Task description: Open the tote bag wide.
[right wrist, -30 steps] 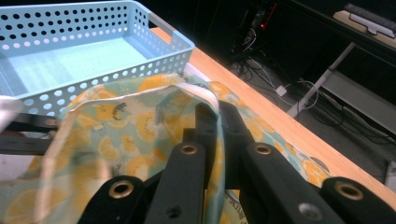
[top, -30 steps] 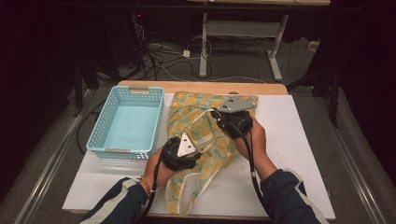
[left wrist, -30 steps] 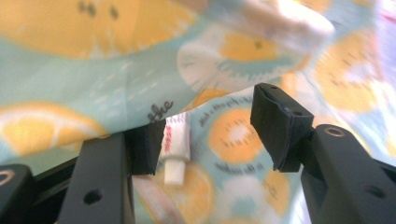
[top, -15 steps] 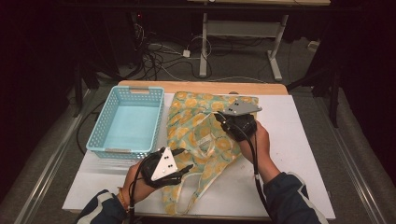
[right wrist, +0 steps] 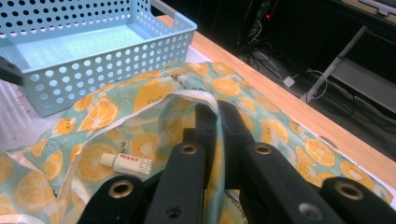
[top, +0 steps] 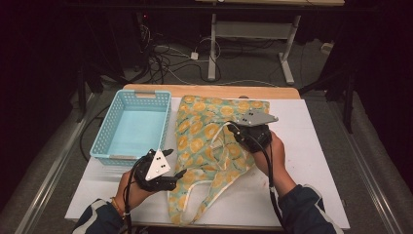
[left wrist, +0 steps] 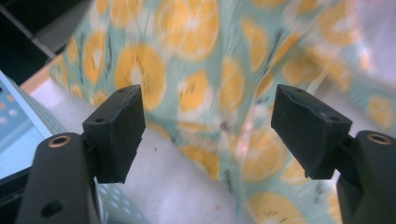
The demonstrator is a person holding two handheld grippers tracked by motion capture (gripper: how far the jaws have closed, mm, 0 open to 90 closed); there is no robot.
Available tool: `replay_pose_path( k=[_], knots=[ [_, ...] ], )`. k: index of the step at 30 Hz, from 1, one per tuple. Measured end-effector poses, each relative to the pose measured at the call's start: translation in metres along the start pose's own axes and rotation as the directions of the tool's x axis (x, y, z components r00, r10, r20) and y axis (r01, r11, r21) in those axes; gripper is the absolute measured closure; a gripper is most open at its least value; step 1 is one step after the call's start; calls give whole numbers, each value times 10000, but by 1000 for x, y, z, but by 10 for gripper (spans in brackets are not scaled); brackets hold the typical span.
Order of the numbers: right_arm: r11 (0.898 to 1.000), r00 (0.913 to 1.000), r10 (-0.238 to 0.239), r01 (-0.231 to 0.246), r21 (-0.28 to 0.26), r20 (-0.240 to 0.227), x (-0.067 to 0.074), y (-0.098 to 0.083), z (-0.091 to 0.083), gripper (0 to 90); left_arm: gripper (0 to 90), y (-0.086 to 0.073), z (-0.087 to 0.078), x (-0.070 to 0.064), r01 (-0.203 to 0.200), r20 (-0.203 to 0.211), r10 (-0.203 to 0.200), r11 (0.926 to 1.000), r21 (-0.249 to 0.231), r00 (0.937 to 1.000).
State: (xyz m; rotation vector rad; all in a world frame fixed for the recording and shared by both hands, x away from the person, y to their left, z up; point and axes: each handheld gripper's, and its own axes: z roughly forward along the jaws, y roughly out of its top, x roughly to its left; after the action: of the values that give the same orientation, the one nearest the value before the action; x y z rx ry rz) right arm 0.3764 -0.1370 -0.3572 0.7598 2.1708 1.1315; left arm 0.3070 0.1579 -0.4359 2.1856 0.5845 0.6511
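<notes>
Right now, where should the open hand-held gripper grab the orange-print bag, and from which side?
Take the bag by its left rim, coming from the basket side. The left hand-held gripper is open beside that edge, while the right hand-held gripper pinches the opposite rim, lifting the mouth open.

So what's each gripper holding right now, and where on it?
Right gripper is shut on the fruit-print bag at its white-trimmed opening rim. Left gripper is open, holding nothing.

My right hand-held gripper (top: 238, 130) rests on the orange-print bag (top: 209, 146); my left hand-held gripper (top: 173, 163) sits at its left edge, near the blue basket (top: 104, 146) on the tabletop (top: 311, 161).
</notes>
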Motion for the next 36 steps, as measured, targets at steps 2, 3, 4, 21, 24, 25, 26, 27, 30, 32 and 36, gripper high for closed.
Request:
replay_pose_path(
  k=[2, 3, 4, 21, 24, 25, 26, 27, 30, 32, 36],
  knots=[
    [10000, 10000, 4, -4, -47, -22, 0, -2, -2, 893, 255, -4, 6, 1, 6, -161, -2, 9997, 242, 9999],
    [9999, 10000, -3, 2, -120, -72, 0, -5, -5, 892, 258, -6, 12, 1, -156, -203, 167, 9984, 536, 9997],
    [9999, 10000, -3, 2, -120, -72, 0, -5, -5, 892, 258, -6, 12, 1, -156, -203, 167, 9984, 536, 9997],
    [9999, 9989, 96, -101, -95, -455, 4, -38, -17, 885, 287, -14, 25, -6, -264, 883, 165, 9933, 1124, 9960],
    [10000, 9983, -28, 28, 7, -577, 6, -42, -18, 877, 296, -15, 32, -6, -161, 616, 70, 9888, 1483, 9981],
    [10000, 9973, -33, 36, 42, -733, 8, -44, -20, 875, 335, -15, 34, -6, -145, 462, 73, 9875, 1568, 9989],
    [10000, 9973, -33, 36, 42, -733, 8, -44, -20, 875, 335, -15, 35, -6, -134, 388, 71, 9862, 1649, 9992],
    [9999, 9965, -135, 140, 45, -825, 10, -45, -23, 863, 421, -15, 35, -5, -143, 463, 66, 9860, 1664, 9989],
    [9997, 9951, -242, 245, 18, -956, 12, -45, -26, 858, 468, -17, 35, -3, -56, 369, -10, 9839, 1789, 9993],
    [9997, 9929, -241, 237, -50, -1163, 13, -47, -29, 843, 530, -18, 38, -3, -70, 294, 12, 9803, 1972, 9996],
    [9991, 9888, -433, 429, -58, -1428, 17, -52, -36, 769, 661, -19, 39, -1, -8, 319, -58, 9788, 2050, 9995]
  ],
)
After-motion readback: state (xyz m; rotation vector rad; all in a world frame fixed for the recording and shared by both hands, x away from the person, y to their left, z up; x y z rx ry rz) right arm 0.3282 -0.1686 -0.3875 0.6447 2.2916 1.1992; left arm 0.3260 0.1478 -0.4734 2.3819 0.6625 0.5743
